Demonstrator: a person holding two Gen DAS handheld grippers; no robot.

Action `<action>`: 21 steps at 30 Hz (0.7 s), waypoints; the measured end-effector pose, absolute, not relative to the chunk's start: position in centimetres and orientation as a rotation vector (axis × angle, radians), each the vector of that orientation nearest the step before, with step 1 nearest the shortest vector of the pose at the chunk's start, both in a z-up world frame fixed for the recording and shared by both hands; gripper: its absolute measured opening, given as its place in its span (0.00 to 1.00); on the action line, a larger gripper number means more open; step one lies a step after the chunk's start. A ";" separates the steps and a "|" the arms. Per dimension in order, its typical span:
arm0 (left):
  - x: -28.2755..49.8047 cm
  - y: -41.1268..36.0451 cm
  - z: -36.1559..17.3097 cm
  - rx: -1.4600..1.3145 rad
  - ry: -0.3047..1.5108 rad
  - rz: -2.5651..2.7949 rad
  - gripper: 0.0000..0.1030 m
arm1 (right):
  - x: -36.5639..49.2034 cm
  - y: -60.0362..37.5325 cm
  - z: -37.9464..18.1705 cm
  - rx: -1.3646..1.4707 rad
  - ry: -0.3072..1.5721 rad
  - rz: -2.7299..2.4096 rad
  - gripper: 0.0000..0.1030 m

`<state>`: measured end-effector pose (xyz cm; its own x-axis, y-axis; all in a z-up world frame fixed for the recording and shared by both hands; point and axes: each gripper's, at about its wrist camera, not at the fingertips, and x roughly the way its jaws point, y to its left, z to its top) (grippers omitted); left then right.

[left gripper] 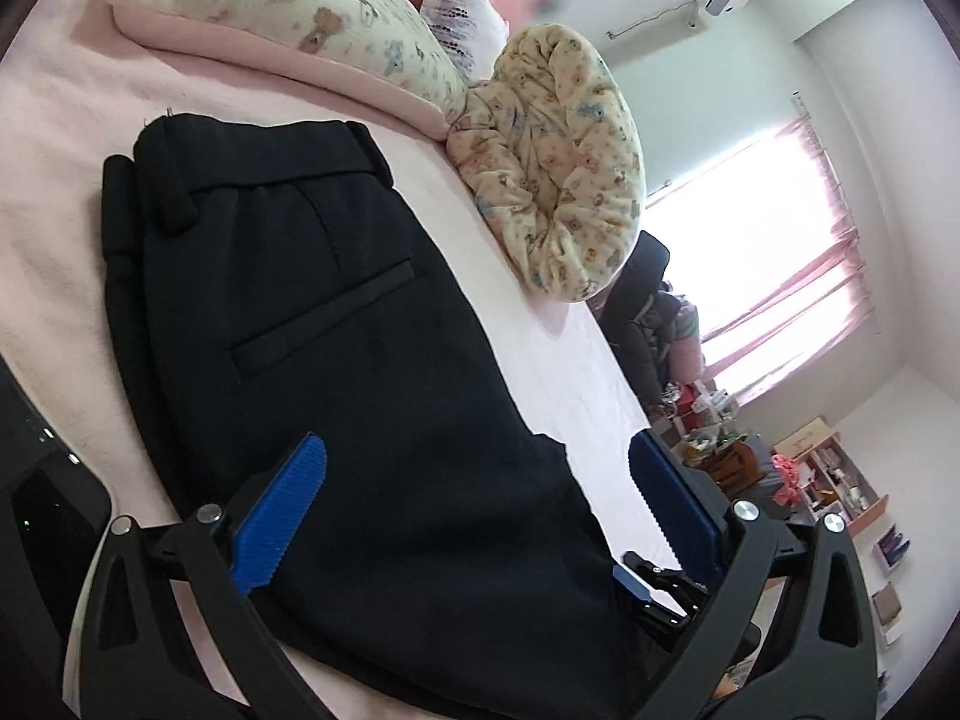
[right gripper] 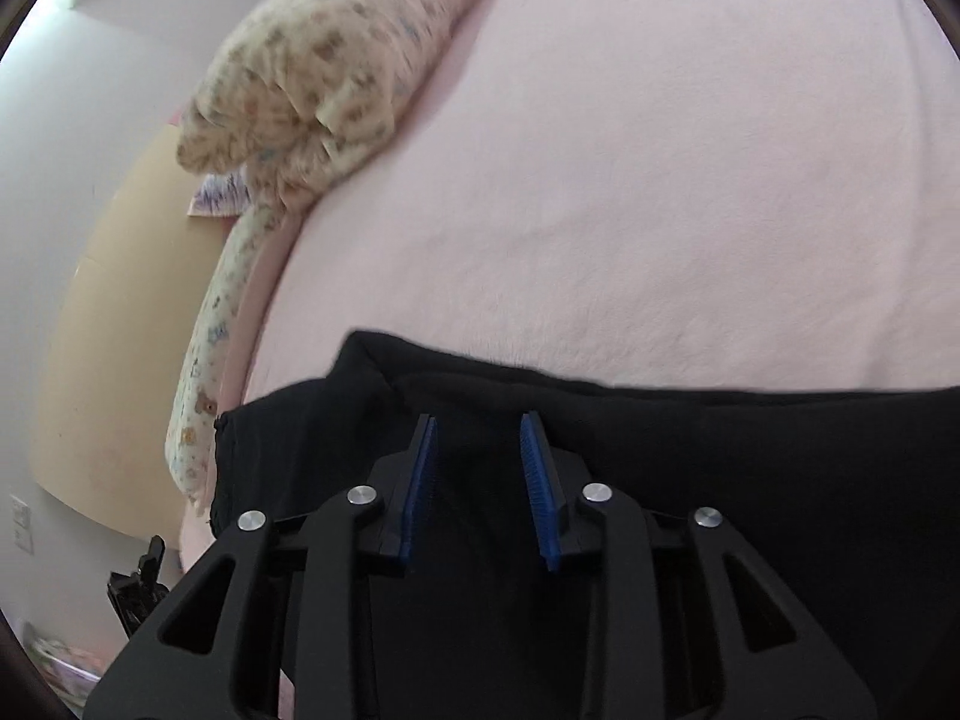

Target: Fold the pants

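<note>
- The black pants (left gripper: pixel 336 324) lie flat on the pink bed cover (left gripper: pixel 54 138), already doubled over, with the waistband at the far end from the left gripper (left gripper: pixel 480 510).
- The left gripper hangs over the pants with its blue pads (left gripper: pixel 288 510) spread wide apart. It holds nothing, and the cloth lies under and between the pads.
- The right gripper (right gripper: pixel 480 480) is low over a thick bunched edge of the pants (right gripper: pixel 780 480). Its blue pads (right gripper: pixel 537 492) are partly closed with dark cloth between them. I cannot tell if they are pinching it yet.
- I think the step in hand is grabbing the pants for the next fold.
- Next, both grippers need a firm pinch on the cloth, then a lift and a carry over toward the waistband.
- The pants look smooth and a bit heavy, with a slit pocket (left gripper: pixel 324 318). The bed cover looks soft and fuzzy.
- A puffy blanket with little bears (left gripper: pixel 552 180) sits past the pants, beyond the left gripper.
</note>
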<state>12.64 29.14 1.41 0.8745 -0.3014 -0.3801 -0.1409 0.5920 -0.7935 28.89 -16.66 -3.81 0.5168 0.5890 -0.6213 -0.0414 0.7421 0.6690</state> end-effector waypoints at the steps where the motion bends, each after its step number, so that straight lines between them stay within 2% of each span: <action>1: 12.8 28.9 1.4 -0.942 0.520 -0.112 0.98 | 28.5 -17.1 -3.3 0.620 0.949 0.383 0.48; 3: 13.7 28.6 1.3 -0.926 0.555 -0.131 0.98 | 28.3 -18.4 -3.7 0.578 0.980 0.296 0.47; 6: 14.2 28.7 0.8 -0.949 0.568 -0.164 0.98 | 27.3 -20.2 -4.1 0.673 0.970 0.300 0.49; 9: 14.5 28.9 0.4 -0.943 0.603 -0.136 0.98 | 25.8 -20.1 -3.2 0.615 0.953 0.315 0.65; 10: 14.5 29.0 0.0 -0.943 0.627 -0.112 0.95 | 25.1 -20.0 -3.0 0.605 0.955 0.328 0.68; 12: 14.3 29.2 -0.4 -0.938 0.659 -0.075 0.79 | 23.3 -21.1 -2.4 0.604 0.946 0.336 0.68; 15: 13.5 29.5 -0.9 -0.954 0.674 -0.053 0.72 | 20.2 -22.8 -1.1 0.595 0.905 0.334 0.71; 17: 13.5 29.2 -0.7 -0.922 0.680 -0.051 0.74 | 18.0 -24.0 -0.5 0.595 0.871 0.344 0.73; 20: 12.7 28.1 0.5 -0.897 0.643 -0.051 0.98 | 15.2 -24.8 -0.4 0.607 0.840 0.439 0.73; 21: 12.2 27.5 1.0 -0.901 0.619 -0.057 0.98 | 14.4 -24.5 -0.7 0.606 0.853 0.491 0.73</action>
<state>12.20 27.53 0.98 0.8252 -0.2984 -0.4795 -0.2060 0.6315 -0.7475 14.43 -24.46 -0.75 0.5672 0.6196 -0.5426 -0.1573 0.7282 0.6670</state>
